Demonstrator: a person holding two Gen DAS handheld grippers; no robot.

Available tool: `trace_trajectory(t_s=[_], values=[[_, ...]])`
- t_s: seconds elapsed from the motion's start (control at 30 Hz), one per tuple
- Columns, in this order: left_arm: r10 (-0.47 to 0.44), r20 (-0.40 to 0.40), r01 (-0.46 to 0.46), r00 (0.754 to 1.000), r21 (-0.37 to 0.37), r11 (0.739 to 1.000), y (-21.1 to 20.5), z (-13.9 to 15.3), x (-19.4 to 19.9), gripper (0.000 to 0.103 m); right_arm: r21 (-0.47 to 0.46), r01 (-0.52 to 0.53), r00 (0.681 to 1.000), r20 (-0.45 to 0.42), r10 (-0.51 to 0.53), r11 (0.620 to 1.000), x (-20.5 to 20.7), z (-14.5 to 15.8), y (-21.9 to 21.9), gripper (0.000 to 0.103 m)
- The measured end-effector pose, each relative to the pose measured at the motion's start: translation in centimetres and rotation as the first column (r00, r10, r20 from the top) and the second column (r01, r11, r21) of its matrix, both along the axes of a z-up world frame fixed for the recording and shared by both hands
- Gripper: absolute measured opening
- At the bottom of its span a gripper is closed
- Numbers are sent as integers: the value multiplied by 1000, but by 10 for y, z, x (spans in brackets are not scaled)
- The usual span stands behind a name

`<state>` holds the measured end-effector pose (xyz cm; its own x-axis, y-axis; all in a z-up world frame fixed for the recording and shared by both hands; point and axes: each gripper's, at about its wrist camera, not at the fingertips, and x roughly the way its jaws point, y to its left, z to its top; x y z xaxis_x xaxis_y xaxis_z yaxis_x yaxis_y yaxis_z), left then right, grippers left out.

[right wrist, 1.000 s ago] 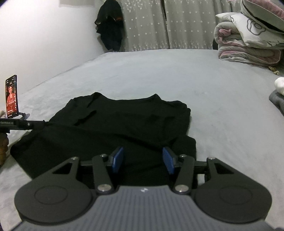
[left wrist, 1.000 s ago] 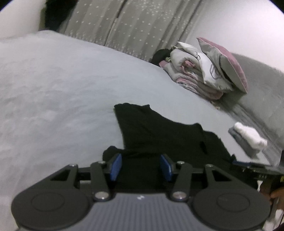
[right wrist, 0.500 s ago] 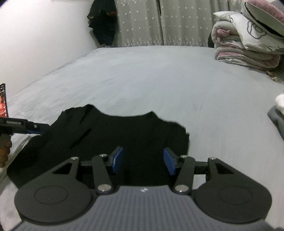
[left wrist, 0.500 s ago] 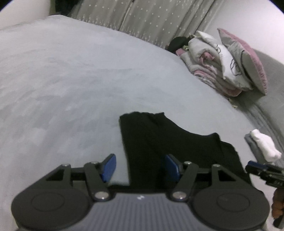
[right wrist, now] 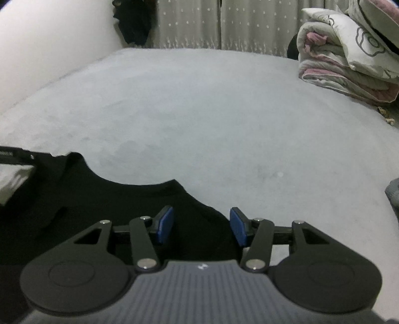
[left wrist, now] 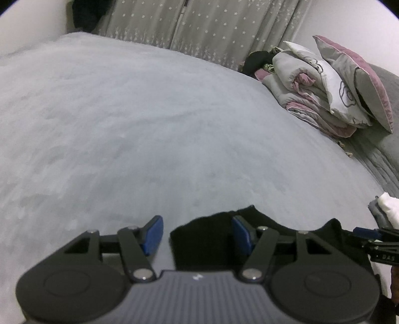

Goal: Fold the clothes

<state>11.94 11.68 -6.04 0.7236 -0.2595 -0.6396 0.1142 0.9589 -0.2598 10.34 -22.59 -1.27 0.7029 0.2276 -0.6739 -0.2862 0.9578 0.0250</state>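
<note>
A wide grey bed [right wrist: 212, 112] is seen filling the room up to star-dotted curtains [left wrist: 199, 27], with folded quilts and a pillow [left wrist: 324, 92] stacked at its far right edge. The black garment [right wrist: 104, 204] is spread flat at the near edge; the left claw [left wrist: 197, 234] and the right claw [right wrist: 200, 225] are held spread above it, nothing being pinched. A dark garment [right wrist: 134, 22] is hung by the white wall

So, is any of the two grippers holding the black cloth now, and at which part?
No. The left gripper and the right gripper are both open; nothing sits between their blue pads. The black cotton T-shirt lies flat on the grey bed.
</note>
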Motion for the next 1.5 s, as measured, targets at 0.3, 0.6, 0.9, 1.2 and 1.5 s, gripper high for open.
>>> trace_trajectory(t_s=[0.3, 0.6, 0.9, 1.2, 1.5], values=[[6, 39, -8, 999, 44, 999, -3, 2, 7, 6, -26, -37, 999, 0, 37, 999, -2, -12, 18, 5], [16, 100, -18, 995, 23, 1000, 4, 22, -17, 4, -116, 13, 993, 117, 1, 993, -24, 7, 30, 4], [-12, 185, 8, 983, 22, 1000, 12, 46, -58, 4, -85, 55, 977, 208, -36, 995, -64, 36, 20, 4], [-103, 275, 93, 956, 49, 994, 15, 64, -124, 4, -74, 46, 955, 295, -22, 996, -129, 55, 19, 4], [-283, 214, 271, 935, 82, 959, 17, 26, -176, 5, -43, -20, 970, 243, 30, 999, -175, 30, 6, 4]])
